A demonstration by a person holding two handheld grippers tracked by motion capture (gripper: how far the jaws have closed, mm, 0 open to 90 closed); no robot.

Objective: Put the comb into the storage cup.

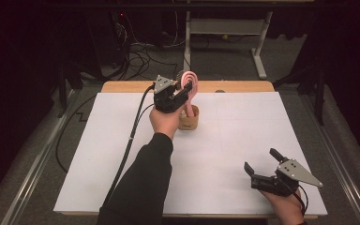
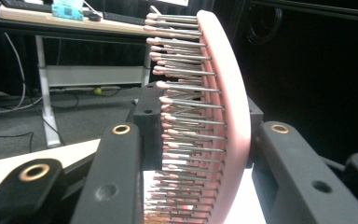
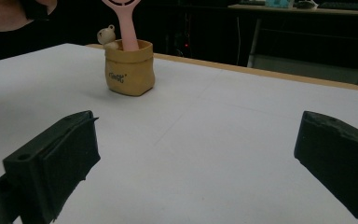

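Note:
A pink hairbrush (image 1: 189,83) stands upright with its handle down in a small tan bag-shaped holder (image 1: 189,119) near the far middle of the white table. My left gripper (image 1: 180,92) is shut on the brush's head. In the left gripper view the brush (image 2: 223,121) shows edge-on, bristles pointing left, and both black jaws press on it. My right gripper (image 1: 261,165) rests open at the near right, nothing between its jaws. From the right gripper view the holder (image 3: 129,67) and the pink handle (image 3: 127,28) stand far off at upper left.
The white sheet (image 1: 225,140) covers a wooden tabletop whose far edge (image 1: 234,86) shows. A black cable (image 1: 131,136) trails from the left gripper toward the near left edge. Beyond the table are a desk frame (image 1: 225,28) and floor cables.

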